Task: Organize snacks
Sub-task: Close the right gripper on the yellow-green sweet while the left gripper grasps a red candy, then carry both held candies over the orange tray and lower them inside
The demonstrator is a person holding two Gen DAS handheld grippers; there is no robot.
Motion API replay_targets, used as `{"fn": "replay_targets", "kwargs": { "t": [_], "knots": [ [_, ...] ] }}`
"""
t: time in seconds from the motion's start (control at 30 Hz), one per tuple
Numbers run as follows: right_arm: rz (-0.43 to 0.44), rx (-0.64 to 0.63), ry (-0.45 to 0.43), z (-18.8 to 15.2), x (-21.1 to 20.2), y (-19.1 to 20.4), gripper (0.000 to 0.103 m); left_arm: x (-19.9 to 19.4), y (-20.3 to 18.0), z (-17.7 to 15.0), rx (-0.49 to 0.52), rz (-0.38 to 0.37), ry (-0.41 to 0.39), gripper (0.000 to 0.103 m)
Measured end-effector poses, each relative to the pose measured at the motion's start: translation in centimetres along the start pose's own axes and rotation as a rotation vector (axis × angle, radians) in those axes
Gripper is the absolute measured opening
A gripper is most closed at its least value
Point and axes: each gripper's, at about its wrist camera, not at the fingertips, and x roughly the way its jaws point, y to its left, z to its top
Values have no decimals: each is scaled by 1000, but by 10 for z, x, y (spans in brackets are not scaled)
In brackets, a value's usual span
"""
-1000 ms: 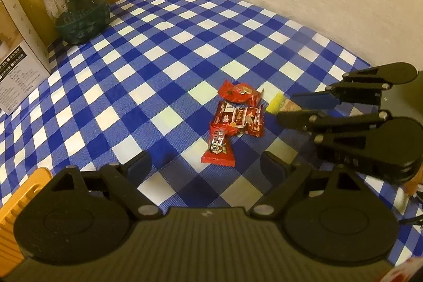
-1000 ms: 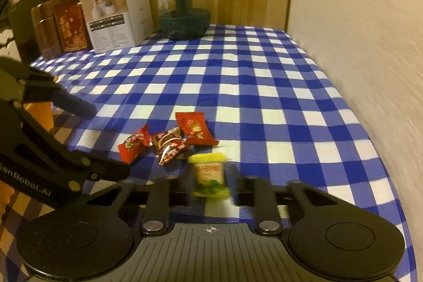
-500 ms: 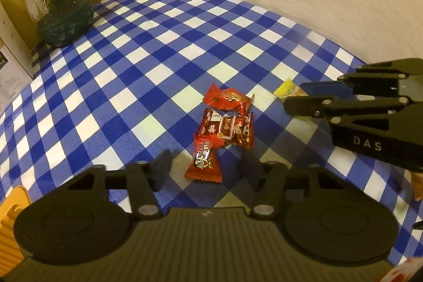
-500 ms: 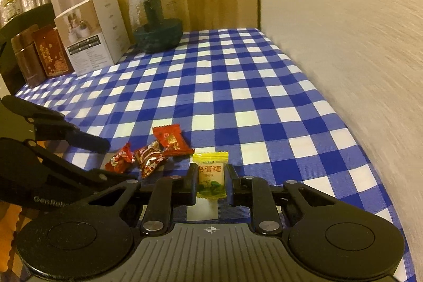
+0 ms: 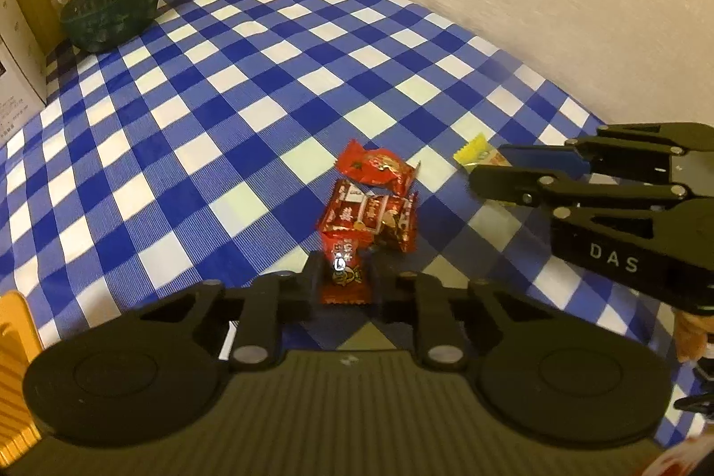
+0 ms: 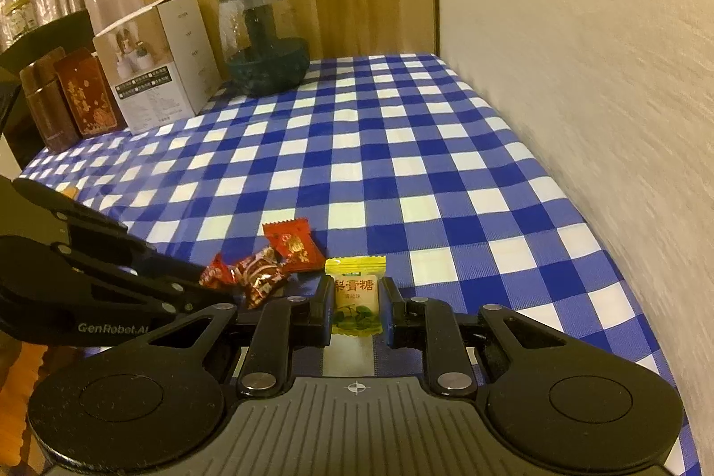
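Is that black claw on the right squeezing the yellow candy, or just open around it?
Shut on it, it seems: the right gripper has both fingers pressed against the sides of the yellow candy, no gap visible.

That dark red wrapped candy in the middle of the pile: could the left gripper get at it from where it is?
Probably not right now: the left gripper is shut on the nearest red candy, which lies just before the dark red candy.

The surface (image 6: 401, 146), under a blue-and-white checked cloth, runs along the wall on its right edge; at its far edge stand a glass jar (image 6: 263, 39), a white box (image 6: 160, 61) and two brown tins (image 6: 71, 97); four wrapped snacks (image 5: 370, 204) lie near its near right edge.
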Motion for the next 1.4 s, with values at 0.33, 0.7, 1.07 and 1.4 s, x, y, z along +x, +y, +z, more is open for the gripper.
{"fn": "replay_targets", "kwargs": {
  "t": [0.33,0.7,1.07,1.4],
  "knots": [
    [1,13,4,-1,-15,6,21,-28,-14,-12,-36,-2,-48,16],
    [-21,59,40,-20,-61,22,21,-73,-44,-45,-58,0,-90,16],
    [-36,75,16,-48,-127,48,21,-130,-78,-92,-120,-20,-143,16],
    [-21,100,-14,-81,-173,71,21,-169,-86,-133,-181,-2,-168,16]
  ]
}}
